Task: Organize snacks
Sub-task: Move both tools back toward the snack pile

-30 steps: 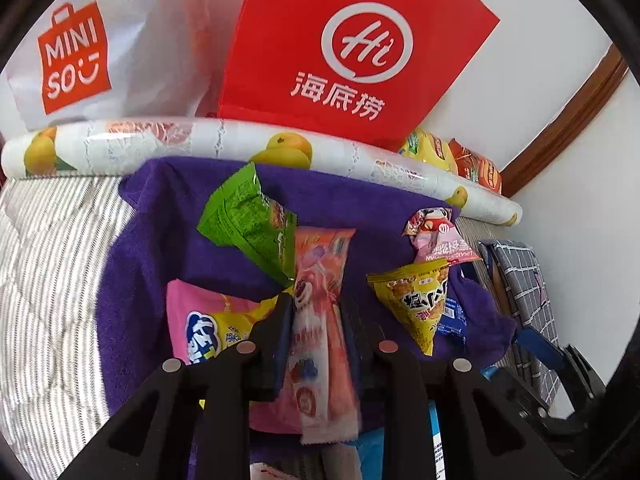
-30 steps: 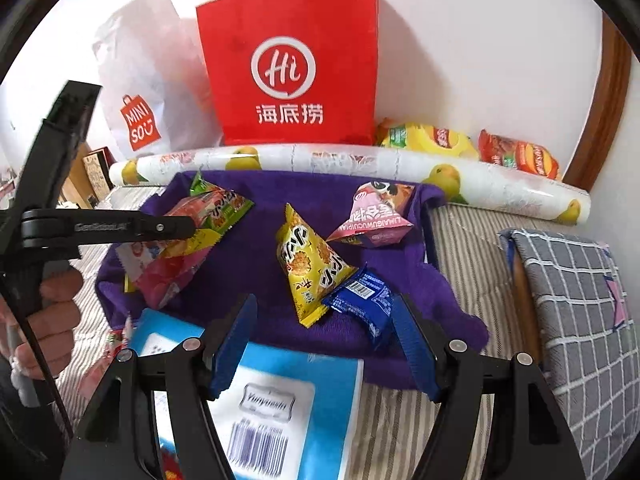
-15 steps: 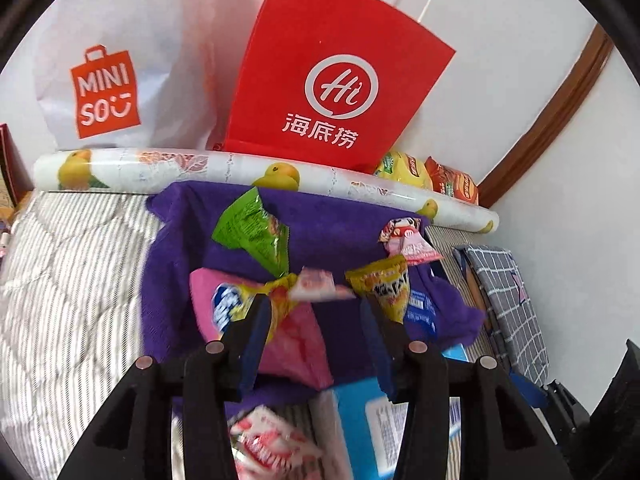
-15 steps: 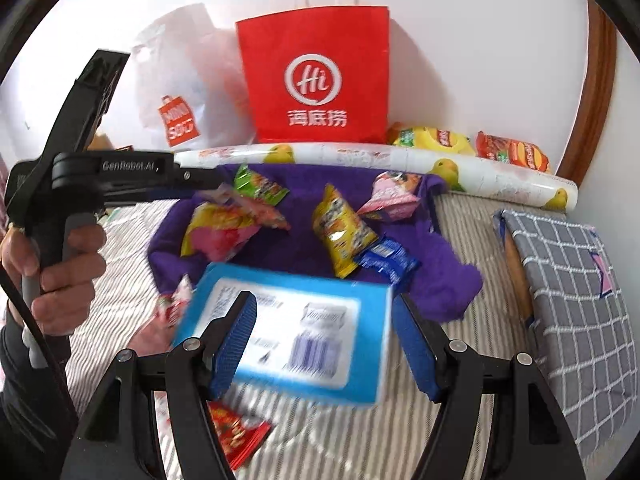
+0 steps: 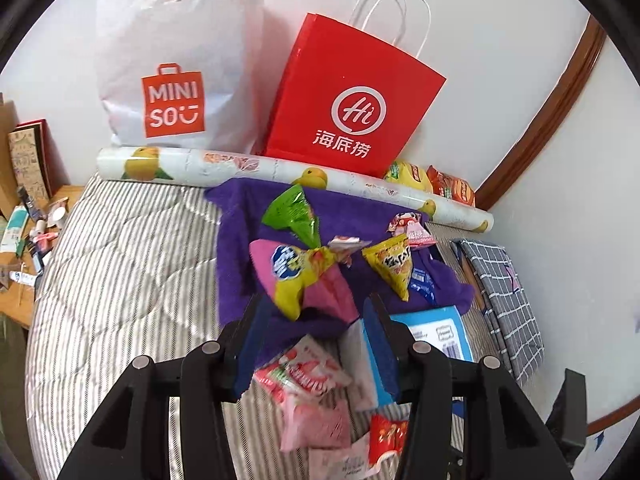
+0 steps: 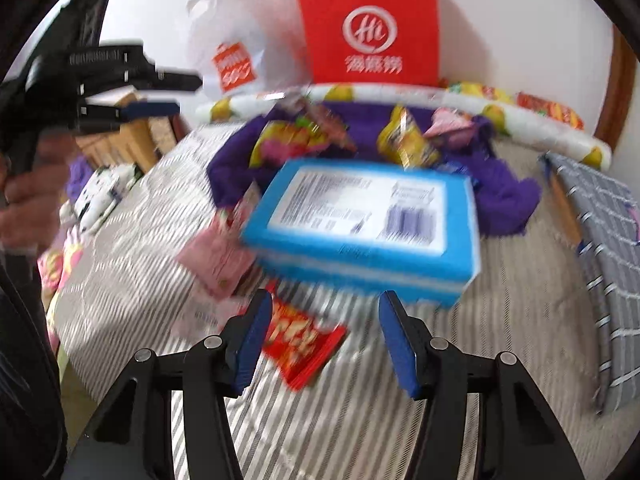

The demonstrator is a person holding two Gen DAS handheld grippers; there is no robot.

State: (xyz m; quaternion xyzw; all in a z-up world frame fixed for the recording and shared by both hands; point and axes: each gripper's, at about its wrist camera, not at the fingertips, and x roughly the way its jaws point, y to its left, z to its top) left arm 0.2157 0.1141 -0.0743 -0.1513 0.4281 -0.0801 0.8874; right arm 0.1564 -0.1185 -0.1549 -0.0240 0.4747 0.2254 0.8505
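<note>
Purple towel (image 5: 248, 264) lies on the striped bed cover (image 5: 120, 280), and most snacks are on it: a green packet (image 5: 294, 212) at its far part, a pink and yellow bag (image 5: 296, 276) at its near part, a yellow triangle packet (image 5: 394, 266) to the right of that bag. Just off the towel's near edge lie a blue box (image 6: 360, 216), a pink strawberry packet (image 5: 304, 376) and a red packet (image 6: 300, 344). Over this near edge hangs the left gripper (image 5: 316, 344); its jaws are opening and grasp nothing. Nearer than the towel, the right gripper (image 6: 320, 340) is above the red packet; its jaws are closing, and their pads do not press on anything.
</note>
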